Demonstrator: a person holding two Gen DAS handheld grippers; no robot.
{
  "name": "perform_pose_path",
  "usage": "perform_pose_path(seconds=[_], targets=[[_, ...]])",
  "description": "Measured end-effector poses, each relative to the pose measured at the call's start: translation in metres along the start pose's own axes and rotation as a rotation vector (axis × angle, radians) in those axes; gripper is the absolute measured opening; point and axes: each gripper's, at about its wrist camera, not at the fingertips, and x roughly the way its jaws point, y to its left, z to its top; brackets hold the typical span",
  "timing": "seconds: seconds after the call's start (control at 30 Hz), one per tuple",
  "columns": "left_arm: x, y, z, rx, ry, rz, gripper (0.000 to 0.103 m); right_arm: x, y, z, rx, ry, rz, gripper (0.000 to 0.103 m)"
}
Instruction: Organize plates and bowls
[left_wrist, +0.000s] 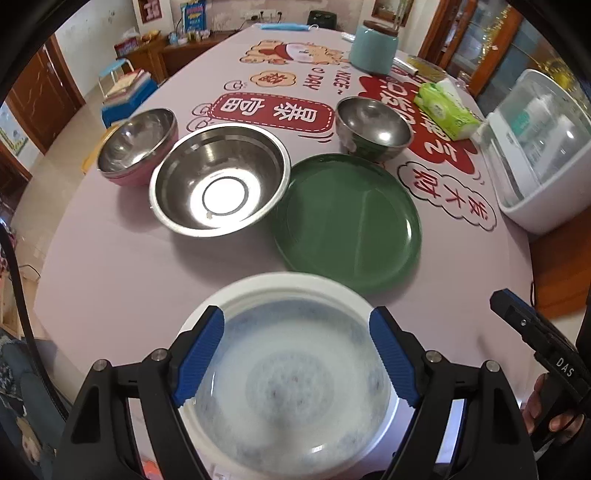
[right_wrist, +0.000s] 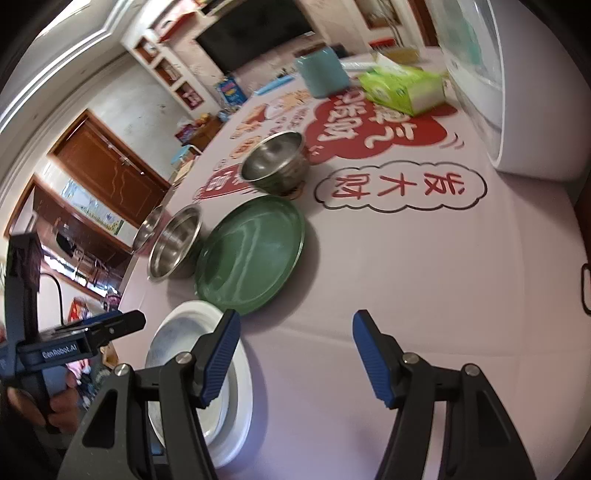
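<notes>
— What could you read on the gear?

— The right gripper's (left_wrist: 532, 332) body carried "DAS" in white where it showed at the edge of the left wrist view. The left gripper's (right_wrist: 110, 326) side bar read "GenRobot.AI", seen from the right wrist camera.

— And the table?

— The pink tablecloth (left_wrist: 122, 266) had "NICE DAY" printed in black, upside down from that side, plus large Chinese characters in red panels and cloud shapes. The green tissue pack's (left_wrist: 445, 109) label was too small to read.

— How did the fingers stand?

— The left gripper's blue pads (left_wrist: 201, 354) stood wide apart over the white plate (left_wrist: 288, 376), which lay flat on the cloth at the near edge; neither pad pressed on it. The right gripper's pads (right_wrist: 367, 354) were also parted, over bare cloth just right of that plate, with nothing between them.

— The other dishes?

— The green plate (left_wrist: 351, 225) lay just beyond the white one. The large steel bowl (left_wrist: 218, 177) sat beside it, its rim over the green plate's edge. A pink-sided steel bowl (left_wrist: 138, 146) stood further left, and a small steel bowl (left_wrist: 373, 127) behind the green plate.
</notes>
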Motion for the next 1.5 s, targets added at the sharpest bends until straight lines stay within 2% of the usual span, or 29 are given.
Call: perform_pose_path(seconds=[0.23, 0.53, 0.8, 0.97, 1.07, 1.27, 1.5], targets=[[0.039, 0.005, 0.024, -0.020, 0.054, -0.048, 0.080, 0.033, -0.013, 0.034, 0.101, 0.077, 0.018, 0.063], [0.084, 0.018, 0.038, -0.076, 0.109, -0.091, 0.080, 0.077, -0.013, 0.043, 0.126, 0.172, 0.048, 0.063], [0.103, 0.024, 0.041, -0.131, 0.105, -0.151, 0.080, 0.099, -0.007, 0.040, 0.100, 0.228, 0.093, 0.063], [0.107, 0.026, 0.043, -0.160, 0.081, -0.172, 0.078, 0.107, -0.006, 0.041, 0.074, 0.223, 0.160, 0.063], [0.110, 0.026, 0.044, -0.174, 0.072, -0.173, 0.072, 0.110, -0.005, 0.044, 0.060, 0.204, 0.181, 0.063], [0.115, 0.022, 0.048, -0.166, 0.038, -0.159, 0.061, 0.117, -0.006, 0.045, 0.070, 0.178, 0.203, 0.046], [0.118, 0.013, 0.054, -0.138, 0.012, -0.128, 0.049, 0.123, -0.005, 0.047, 0.063, 0.175, 0.183, 0.028]])
